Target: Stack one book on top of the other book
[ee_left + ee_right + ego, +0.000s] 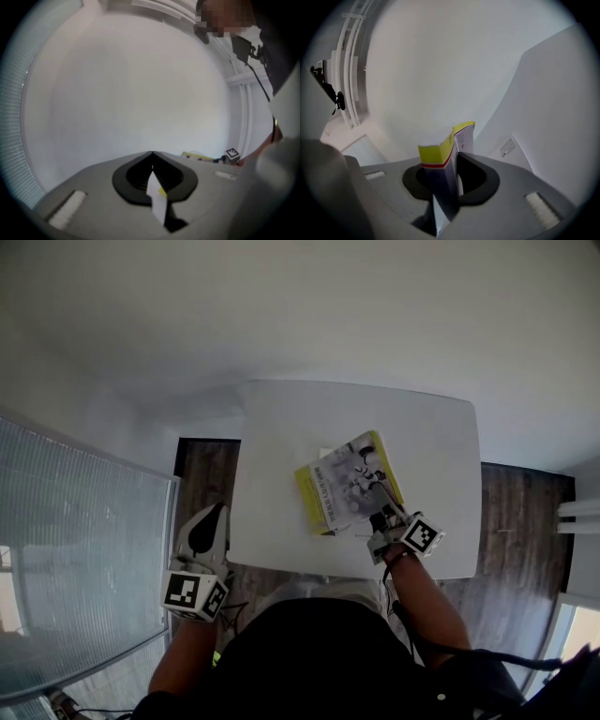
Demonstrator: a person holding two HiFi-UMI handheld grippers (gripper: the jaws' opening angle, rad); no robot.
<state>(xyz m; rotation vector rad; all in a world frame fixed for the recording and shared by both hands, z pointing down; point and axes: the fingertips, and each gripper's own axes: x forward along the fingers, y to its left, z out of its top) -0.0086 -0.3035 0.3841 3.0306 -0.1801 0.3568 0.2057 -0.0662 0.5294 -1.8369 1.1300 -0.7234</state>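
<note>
the yellow book [440,152], pinched by one edge in the right gripper [457,165], could twist loose and land askew on the white book [511,149] right of its jaws; the left gripper [152,157] sits pressed together, empty.

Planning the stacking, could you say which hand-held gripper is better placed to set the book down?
Right: right hand-held gripper clamps the yellow book over the table; left hand-held gripper hangs beside it.

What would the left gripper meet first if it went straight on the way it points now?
Probably only the white wall: the left gripper points past the left side of the table, and the book lies off to its right. Depth is unclear.
</note>
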